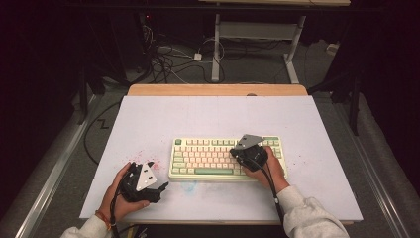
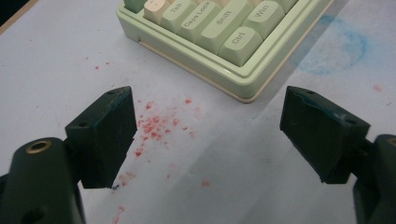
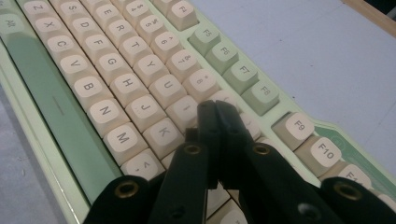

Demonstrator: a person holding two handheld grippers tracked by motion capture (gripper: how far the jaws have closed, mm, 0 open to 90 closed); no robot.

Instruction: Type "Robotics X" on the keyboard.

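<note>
Your keyboard: pale green case, cream letter keys with dark legends, green function keys, modifiers and spacebar. Both your tongs, left and right, are black with brass-coloured screw holes. Desk top is white, flecked with red specks near the left tongs, one blue smudge, light wood far edge.

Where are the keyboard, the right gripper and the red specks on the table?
keyboard [image 1: 205, 157]: high view, middle key rows.
right gripper [image 3: 215, 108]: right gripper view, tips of its shut jaws, over the keys.
red specks [image 2: 154, 125]: left gripper view, densest patch.
</note>
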